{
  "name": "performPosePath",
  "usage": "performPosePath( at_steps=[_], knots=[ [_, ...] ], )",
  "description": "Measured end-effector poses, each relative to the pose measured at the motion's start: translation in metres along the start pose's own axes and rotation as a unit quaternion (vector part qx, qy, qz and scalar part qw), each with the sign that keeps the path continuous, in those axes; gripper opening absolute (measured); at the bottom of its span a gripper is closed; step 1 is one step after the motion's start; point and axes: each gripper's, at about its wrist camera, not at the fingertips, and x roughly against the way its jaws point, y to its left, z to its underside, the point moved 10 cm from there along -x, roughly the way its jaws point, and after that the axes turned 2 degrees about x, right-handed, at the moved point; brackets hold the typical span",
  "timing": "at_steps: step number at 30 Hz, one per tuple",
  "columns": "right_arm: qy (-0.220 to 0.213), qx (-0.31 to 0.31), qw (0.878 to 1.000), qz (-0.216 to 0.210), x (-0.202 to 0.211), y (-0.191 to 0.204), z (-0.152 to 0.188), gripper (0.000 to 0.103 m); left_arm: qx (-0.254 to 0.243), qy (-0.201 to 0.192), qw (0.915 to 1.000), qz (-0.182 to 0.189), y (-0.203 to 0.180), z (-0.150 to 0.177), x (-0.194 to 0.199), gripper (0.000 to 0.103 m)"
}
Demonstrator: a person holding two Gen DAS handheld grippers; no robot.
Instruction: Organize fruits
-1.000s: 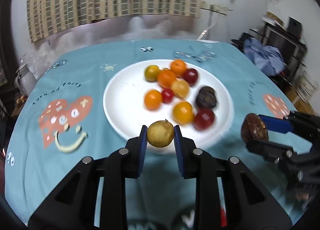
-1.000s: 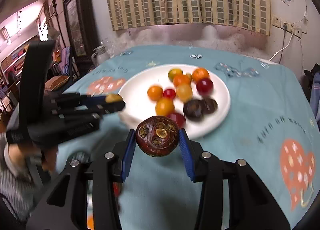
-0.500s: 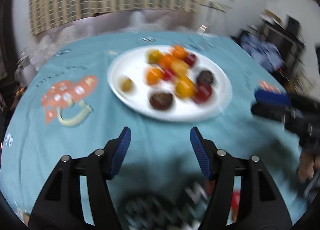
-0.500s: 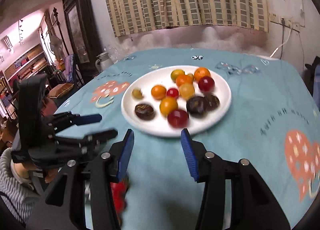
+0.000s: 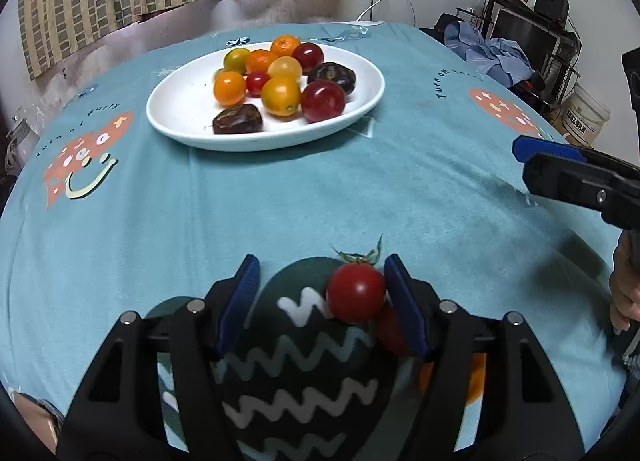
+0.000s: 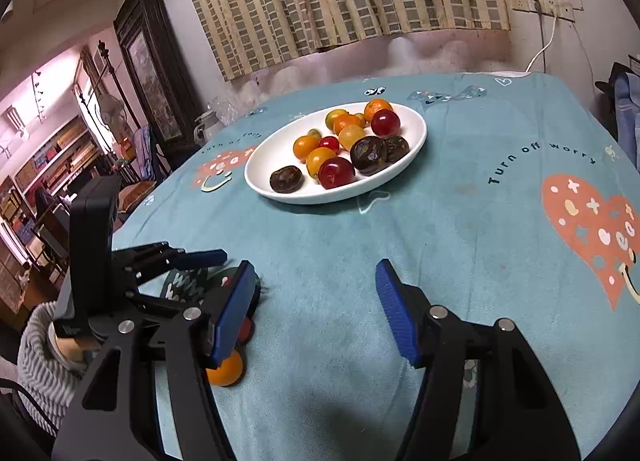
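A white plate (image 5: 172,117) (image 6: 264,177) holds several orange, yellow, red and dark fruits, among them a dark brown fruit (image 5: 237,119) (image 6: 286,179) at its near rim. My left gripper (image 5: 320,295) (image 6: 216,269) hangs low over the near cloth and its jaws are opening. A red cherry tomato (image 5: 356,293) with a green stem lies between them, right beside the right finger, not pinched. A second red fruit (image 5: 390,331) (image 6: 245,329) and an orange fruit (image 5: 472,377) (image 6: 226,371) lie close by. My right gripper (image 6: 316,313) (image 5: 524,161) is opening with nothing between its fingers.
The teal tablecloth (image 5: 360,189) carries heart prints, a dark one (image 5: 296,365) under the left gripper. A person's hand (image 5: 624,293) and a striped sleeve (image 6: 36,345) hold the grippers. Striped curtains hang behind the table; furniture stands beyond its edges.
Both grippers let go of their fruits, which now lie on the plate, and drew back to the table's near side with jaws opened. A cherry tomato has come between the left jaws.
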Motion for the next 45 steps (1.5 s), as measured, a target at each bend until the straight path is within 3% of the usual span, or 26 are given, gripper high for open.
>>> performPosePath(
  at_steps=[4,8,14,18,21,23,27,31,37,42,45],
  knots=[
    [-0.01,-0.001,1.0,0.003,0.005,-0.002,-0.002,0.063,0.038,-0.019,0.9986,-0.03,0.038,-0.002,0.013,0.067],
    [-0.011,0.002,1.0,0.0,0.006,0.0,-0.001,0.063,0.075,-0.041,0.9958,-0.031,0.058,-0.001,0.031,0.065],
    [-0.005,0.01,1.0,-0.003,0.003,0.003,0.001,0.063,0.03,-0.01,0.9987,-0.039,0.037,0.014,0.014,0.065],
    [-0.001,0.011,1.0,-0.006,0.001,0.006,0.002,0.063,0.033,0.0,0.9988,-0.036,0.037,0.016,0.008,0.049],
    [0.002,0.014,1.0,-0.006,-0.001,0.009,0.005,0.063,0.032,0.001,0.999,-0.032,0.038,0.016,0.005,0.043],
    [0.007,0.017,1.0,-0.01,-0.004,0.011,0.007,0.063,0.027,-0.002,0.9994,-0.023,0.034,0.015,0.006,0.029],
    [0.033,0.039,0.998,-0.028,-0.015,0.033,0.018,0.063,0.037,-0.029,0.9985,-0.028,0.041,0.006,0.02,0.029],
    [0.09,0.083,0.992,-0.033,-0.04,0.065,0.035,0.063,0.069,-0.044,0.996,-0.037,0.059,0.001,0.029,0.029],
    [0.168,0.095,0.981,-0.035,-0.074,0.078,0.054,0.046,0.074,-0.045,0.9956,-0.036,0.063,0.0,0.03,0.029],
    [0.195,0.077,0.976,-0.063,-0.081,0.082,0.054,0.03,0.068,-0.036,0.9965,-0.033,0.059,0.003,0.028,0.029],
    [0.191,0.058,0.977,-0.08,-0.079,0.079,0.051,0.029,0.066,-0.031,0.9969,-0.029,0.057,0.003,0.024,0.029]
  ],
)
